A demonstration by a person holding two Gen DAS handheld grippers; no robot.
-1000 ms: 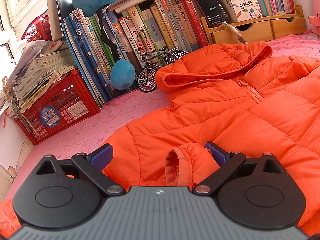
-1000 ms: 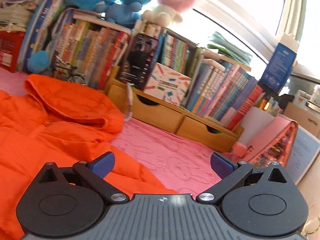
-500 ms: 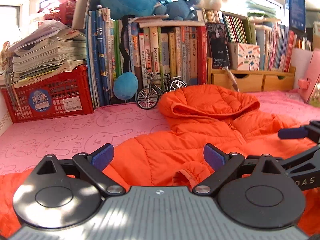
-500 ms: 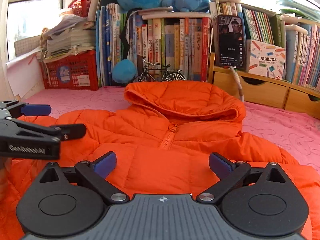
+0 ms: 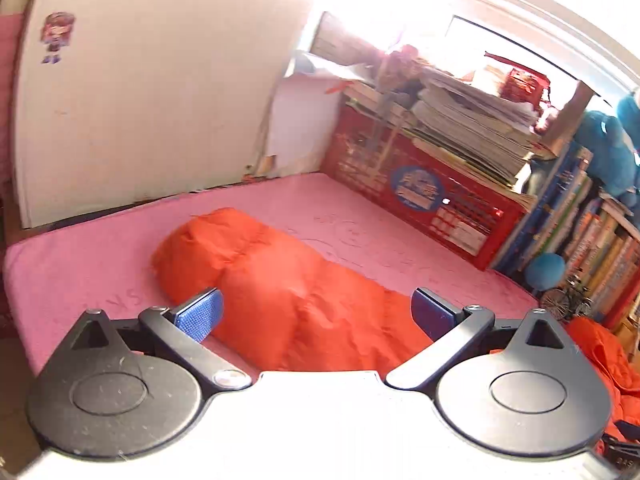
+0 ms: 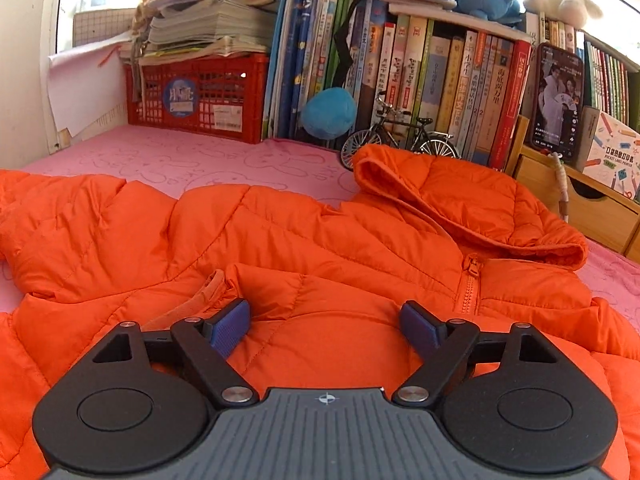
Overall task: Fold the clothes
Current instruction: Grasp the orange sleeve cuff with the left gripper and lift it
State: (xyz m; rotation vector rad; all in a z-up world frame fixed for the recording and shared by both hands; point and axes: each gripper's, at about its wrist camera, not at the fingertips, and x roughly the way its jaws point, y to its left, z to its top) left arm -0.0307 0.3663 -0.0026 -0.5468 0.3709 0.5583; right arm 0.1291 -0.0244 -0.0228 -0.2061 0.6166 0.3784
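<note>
An orange puffer jacket (image 6: 320, 232) lies front up on the pink mat (image 6: 200, 160), hood (image 6: 480, 200) toward the books, zipper (image 6: 468, 288) done up. In the right wrist view my right gripper (image 6: 325, 328) hovers low over the chest. Its jaws are closing, with a bulge of fabric between them and a folded-in sleeve cuff (image 6: 200, 300) just beside the left pad; the pads are not pressing. In the left wrist view the jacket's other sleeve (image 5: 280, 280) stretches out across the mat (image 5: 100, 264). My left gripper (image 5: 316, 314) stands open just above that sleeve.
A red crate (image 6: 200, 96) stacked with papers, a row of books (image 6: 420, 72), a blue ball (image 6: 330, 114), a toy bicycle (image 6: 400, 136) and wooden drawers (image 6: 580, 204) line the back. A white wall (image 5: 140, 80) closes the mat's left end.
My left gripper swung left and rolled, from the jacket's chest and cuff to the outstretched sleeve near the wall. My right gripper swung left from the drawers onto the jacket front, and its jaws narrowed.
</note>
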